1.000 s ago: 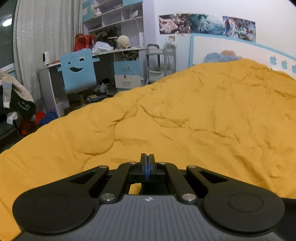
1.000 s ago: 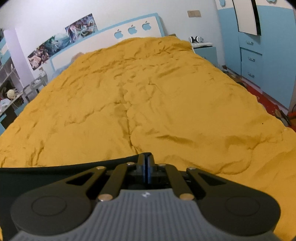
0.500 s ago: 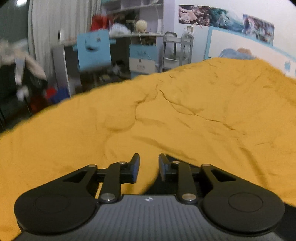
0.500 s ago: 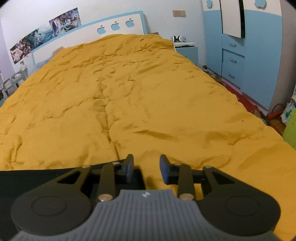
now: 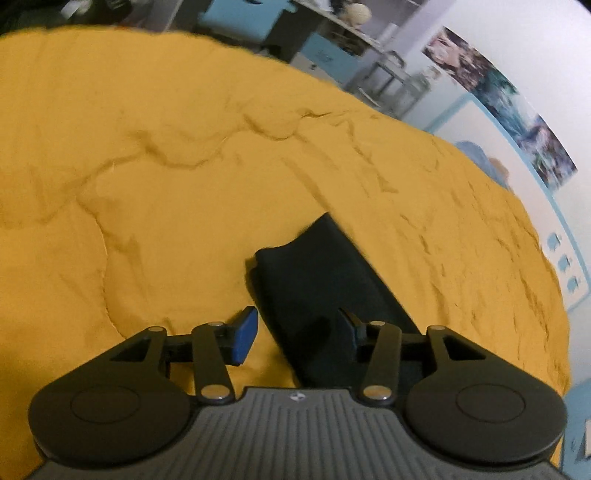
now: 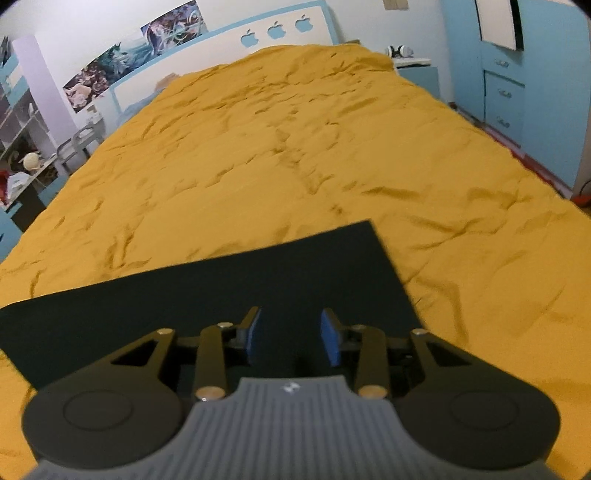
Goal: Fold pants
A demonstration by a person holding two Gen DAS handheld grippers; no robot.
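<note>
The dark pants (image 6: pixel 207 291) lie flat on the yellow bed cover (image 6: pixel 295 147) as a long folded strip. In the left wrist view one end of the pants (image 5: pixel 317 280) shows, with a folded edge at its far left. My left gripper (image 5: pixel 299 325) is open and empty, above that end, its right finger over the cloth. My right gripper (image 6: pixel 291 332) is open and empty, just above the near edge of the strip close to its right corner.
The bed cover (image 5: pixel 184 166) fills most of both views. A white and blue headboard (image 6: pixel 258 33) stands at the far end. Blue cupboards (image 6: pixel 517 81) line the right side, a desk and shelves (image 6: pixel 22 162) the left.
Both grippers went from shut to wide open and let go of the pants. Both have lifted and tilted down, so the pants now show on the bed.
</note>
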